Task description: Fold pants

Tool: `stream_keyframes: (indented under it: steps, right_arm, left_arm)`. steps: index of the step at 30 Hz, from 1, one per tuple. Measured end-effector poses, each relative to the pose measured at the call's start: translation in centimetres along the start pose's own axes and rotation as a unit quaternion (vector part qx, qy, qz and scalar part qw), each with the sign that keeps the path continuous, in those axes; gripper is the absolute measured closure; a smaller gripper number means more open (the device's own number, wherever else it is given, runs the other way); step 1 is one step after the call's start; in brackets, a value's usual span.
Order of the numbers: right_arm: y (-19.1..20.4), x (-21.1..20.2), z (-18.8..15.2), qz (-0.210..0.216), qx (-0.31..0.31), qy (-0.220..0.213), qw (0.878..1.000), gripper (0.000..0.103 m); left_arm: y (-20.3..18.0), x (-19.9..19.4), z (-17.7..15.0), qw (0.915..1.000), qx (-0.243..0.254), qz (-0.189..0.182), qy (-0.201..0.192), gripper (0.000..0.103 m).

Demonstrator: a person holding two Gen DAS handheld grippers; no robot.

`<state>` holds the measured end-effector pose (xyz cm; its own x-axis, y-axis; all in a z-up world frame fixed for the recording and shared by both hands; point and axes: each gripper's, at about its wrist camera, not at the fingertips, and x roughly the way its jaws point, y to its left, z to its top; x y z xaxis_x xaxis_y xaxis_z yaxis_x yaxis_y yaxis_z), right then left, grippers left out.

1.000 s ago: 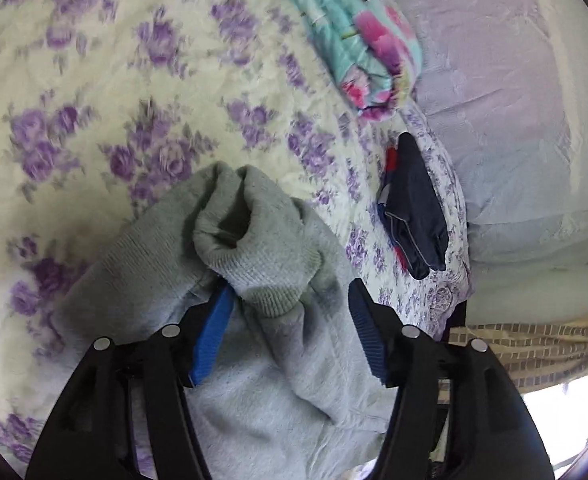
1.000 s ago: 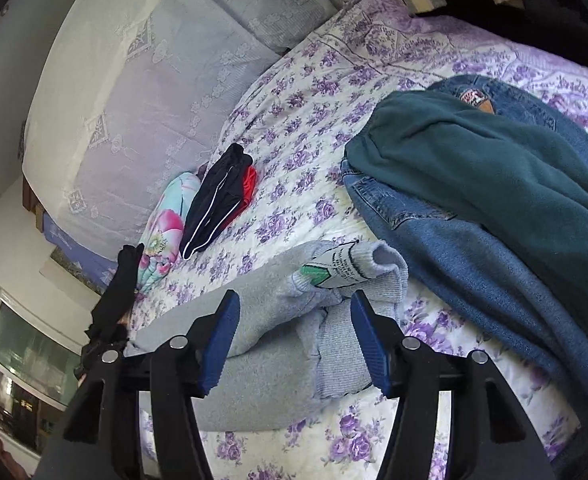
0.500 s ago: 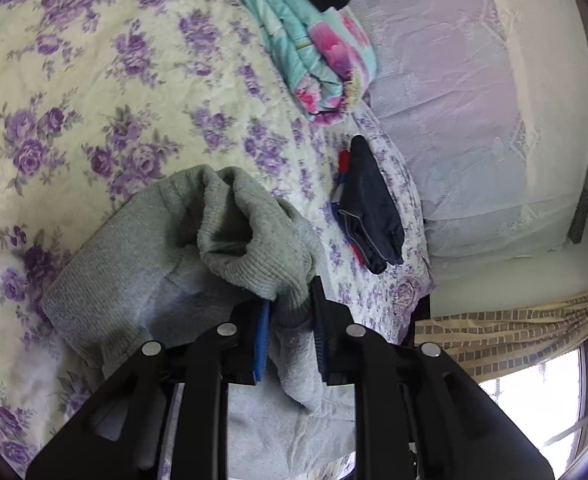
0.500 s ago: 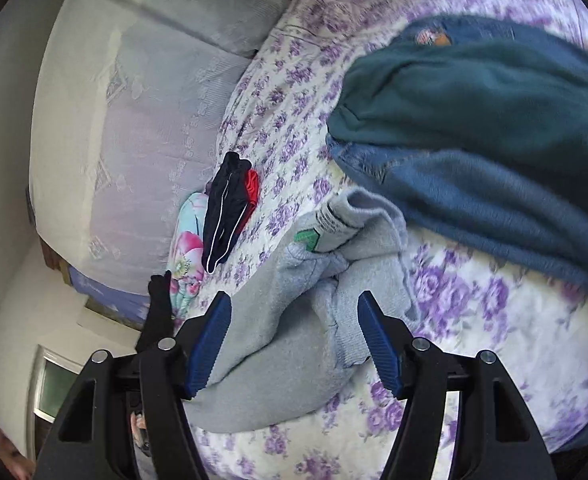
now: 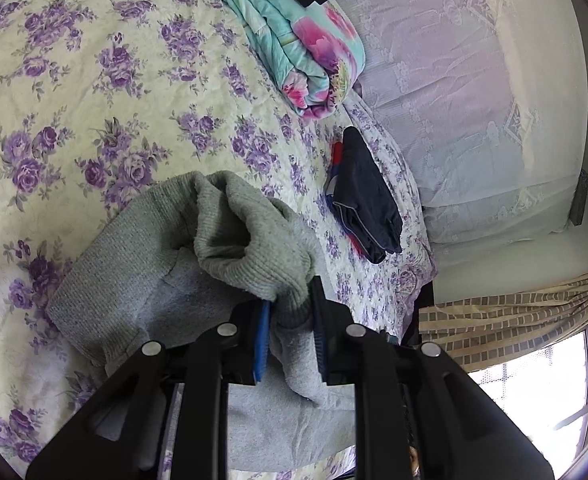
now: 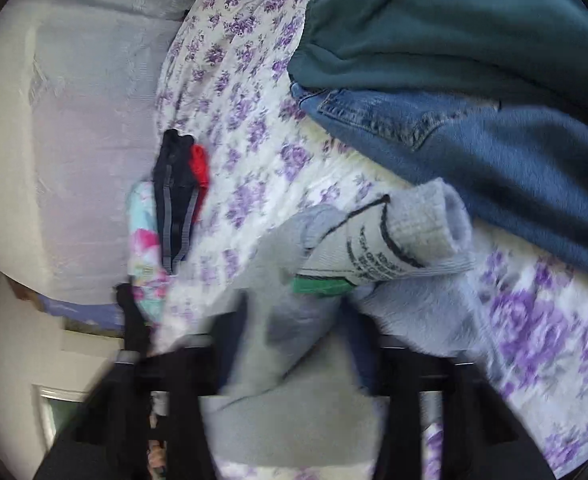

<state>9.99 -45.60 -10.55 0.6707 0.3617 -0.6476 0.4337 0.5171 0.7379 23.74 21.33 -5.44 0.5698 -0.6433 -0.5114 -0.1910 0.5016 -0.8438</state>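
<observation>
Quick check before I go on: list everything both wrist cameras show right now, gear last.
grey pants: one, grey, bunched on the bed, pinched at both ends
bedspread: one, cream with purple flowers, under everything
folded quilt: one, turquoise and pink, near the headboard cover
dark garment: one, navy with red, bed edge
green sweatshirt: one, atop the jeans
jeans: one, blue, beside the pants
left hand-held gripper: shut on pants
right hand-held gripper: blurred, closing on pants

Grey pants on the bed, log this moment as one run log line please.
stage: grasping | left gripper: shut on grey pants | right gripper: jaws closing, grey cloth between them | surface: floral bedspread | fold: not yet made
</observation>
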Motion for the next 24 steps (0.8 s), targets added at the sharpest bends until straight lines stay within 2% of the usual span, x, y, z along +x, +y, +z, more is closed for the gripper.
stream_keyframes:
  steps: [3, 8, 12, 14, 17, 20, 23, 24]
  right_arm:
    - [0.2, 0.2, -1.6, -0.032, -0.048, -0.038, 0.998, 0.094]
    - [1.4, -2.2, -0.9, 0.012, -0.081, -0.067, 0.994, 0.094]
    - [4.7, -5.0, 0.6, 0.055, -0.116, -0.083, 0.988, 0.094]
    - [4.9, -6.2, 0.5, 0.065, -0.131, -0.086, 0.986, 0.094]
    - [1.5, -6.0, -1.2, 0.052, -0.117, -0.058, 0.990, 0.094]
    - [-4.0, -3.9, -3.8, 0.030, -0.076, -0.021, 0.996, 0.094]
    - [-7.4, -2.8, -5.3, 0.045, -0.038, -0.014, 0.998, 0.094]
    - [-7.5, -3.0, -5.4, 0.055, -0.036, -0.018, 0.998, 0.094]
  left_arm:
    - [0.4, 0.0, 0.0, 1.0000, 0.004, -0.001, 0.002, 0.086]
    - [-0.6, -0.4, 0.1, 0.9998, 0.017, -0.014, -0.001, 0.086]
    - [-2.7, -2.7, -0.5, 0.9975, 0.031, -0.062, -0.014, 0.086]
    - [-2.9, -4.1, -1.2, 0.9964, 0.034, -0.076, -0.016, 0.086]
    - [-1.2, -5.6, -2.9, 0.9968, 0.033, -0.073, -0.009, 0.086]
    - [3.3, -5.2, -4.9, 0.9982, -0.002, -0.057, 0.019, 0.086]
    - [7.7, -3.9, -6.4, 0.9974, -0.043, -0.047, 0.035, 0.086]
    - [8.4, -4.0, -6.7, 0.9965, -0.047, -0.060, 0.033, 0.086]
